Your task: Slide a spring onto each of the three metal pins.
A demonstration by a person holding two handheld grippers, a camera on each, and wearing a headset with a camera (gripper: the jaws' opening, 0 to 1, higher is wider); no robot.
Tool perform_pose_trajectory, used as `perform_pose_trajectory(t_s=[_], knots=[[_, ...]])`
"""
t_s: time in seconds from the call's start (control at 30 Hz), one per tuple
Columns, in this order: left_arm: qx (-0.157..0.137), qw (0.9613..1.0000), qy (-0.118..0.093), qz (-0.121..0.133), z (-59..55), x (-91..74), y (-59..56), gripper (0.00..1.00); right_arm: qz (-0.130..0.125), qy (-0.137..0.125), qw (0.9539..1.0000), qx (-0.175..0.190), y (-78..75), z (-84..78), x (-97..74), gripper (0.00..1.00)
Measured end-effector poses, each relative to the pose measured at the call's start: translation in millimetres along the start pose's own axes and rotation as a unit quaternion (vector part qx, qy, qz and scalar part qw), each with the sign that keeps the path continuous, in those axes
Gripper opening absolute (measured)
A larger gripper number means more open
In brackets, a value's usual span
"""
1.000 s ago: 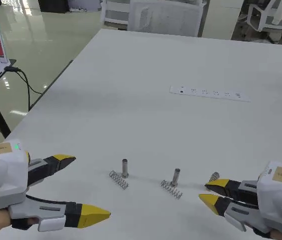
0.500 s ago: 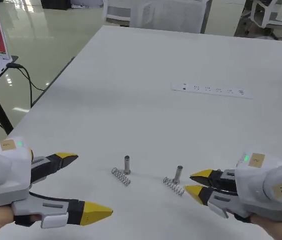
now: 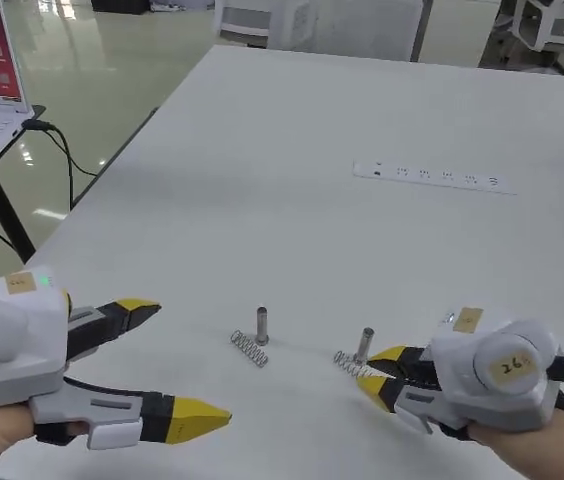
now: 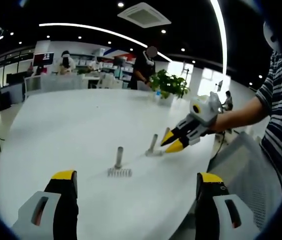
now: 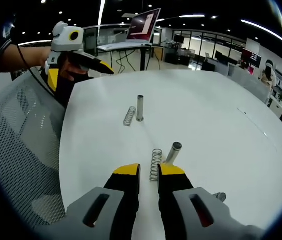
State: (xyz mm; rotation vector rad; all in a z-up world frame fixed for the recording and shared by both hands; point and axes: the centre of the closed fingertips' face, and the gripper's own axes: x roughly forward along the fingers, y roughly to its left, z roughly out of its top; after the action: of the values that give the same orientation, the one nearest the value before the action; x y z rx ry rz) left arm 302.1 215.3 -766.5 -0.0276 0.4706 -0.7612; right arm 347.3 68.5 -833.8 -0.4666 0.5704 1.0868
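The right spring lies flat on the table, just beside the foot of the upright right pin, on that pin's near-left side. Its long axis runs almost straight away from the right gripper — the near end sits right at the gap between the tips. Those jaws are parted only narrowly and hold nothing. I judge a short push forward would bring the coils between them, so they close across the spring's width.

The left pin stands further left, with the left spring lying at its near side. The left gripper hangs well to the left of both pairs — jaws spread wide, empty. The right gripper is clearly the nearer one.
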Motion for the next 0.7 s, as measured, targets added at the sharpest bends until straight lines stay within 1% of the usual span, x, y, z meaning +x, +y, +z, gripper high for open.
perform_pose_trajectory(t_s=[0.1, 0.13, 0.23, 0.4, 0.5, 0.6, 0.7], knots=[[-0.003, 1.0, -0.002, 0.002, 0.3, -0.5, 0.0, 0.96, -0.007, 0.008, 0.9999, 0.003, -4.4, -4.2, 3.5, 0.11], [-0.004, 1.0, -0.003, 0.001, -0.1, -0.7, -0.2, 0.96, -0.004, 0.011, 0.9999, 0.011, -4.3, -5.8, 5.0, 0.11], [-0.004, 1.0, -0.001, 0.001, -1.4, -1.1, -0.5, 0.96, -0.006, 0.016, 0.9998, 0.007, -5.0, -8.4, 7.3, 0.11], [-0.006, 1.0, -0.002, 0.003, -2.7, -2.1, 0.3, 0.96, -0.005, 0.024, 0.9997, 0.01, -5.6, -12.6, 13.6, 0.11], [-0.006, 1.0, -0.001, 0.004, -2.6, -2.8, 0.3, 0.96, -0.007, 0.035, 0.9993, 0.007, -5.3, -18.0, 16.9, 0.1], [-0.005, 1.0, -0.002, 0.003, -1.3, -4.0, -0.7, 0.96, -0.006, 0.04, 0.9991, 0.013, -5.5, -22.8, 17.4, 0.08], [-0.003, 1.0, -0.001, 0.001, -1.1, -3.8, -1.8, 0.96, -0.004, 0.034, 0.9993, 0.015, -4.2, -24.5, 17.0, 0.08]])
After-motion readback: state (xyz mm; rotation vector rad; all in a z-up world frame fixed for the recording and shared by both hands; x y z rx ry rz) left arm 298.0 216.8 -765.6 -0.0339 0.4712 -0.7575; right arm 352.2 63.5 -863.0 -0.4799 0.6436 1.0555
